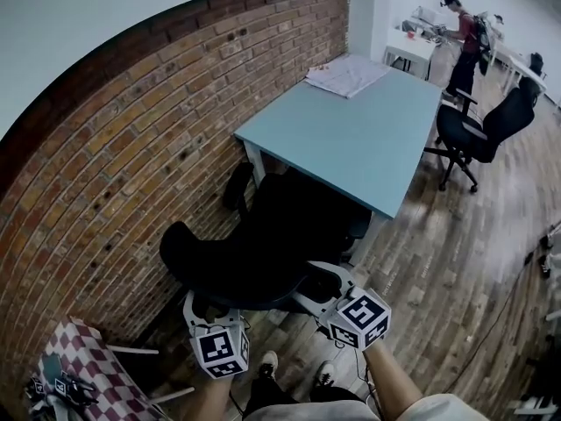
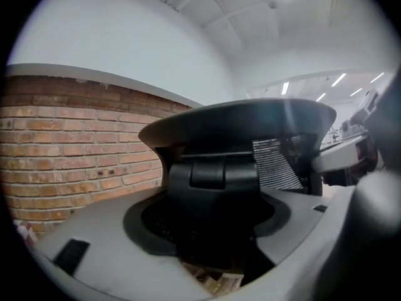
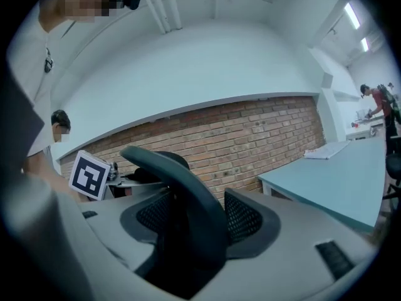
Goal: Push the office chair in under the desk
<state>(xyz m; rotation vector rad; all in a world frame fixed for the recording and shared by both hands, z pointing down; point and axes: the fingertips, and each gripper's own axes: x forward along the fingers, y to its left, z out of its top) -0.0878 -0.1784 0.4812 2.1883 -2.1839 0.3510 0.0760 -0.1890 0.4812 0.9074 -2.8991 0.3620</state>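
Note:
A black office chair stands at the near end of the light blue desk, its seat partly under the top and its back toward me. My left gripper straddles the left part of the chair back, my right gripper the right part. In the left gripper view the chair's back bracket sits between the wide-set jaws of the left gripper, with gaps at the pads. In the right gripper view the curved back rim runs between the right gripper's jaws; the desk lies to the right.
A brick wall runs close along the left of chair and desk. Papers lie on the desk's far end. A second black chair and a person are at the back right. A checked cloth is at the lower left.

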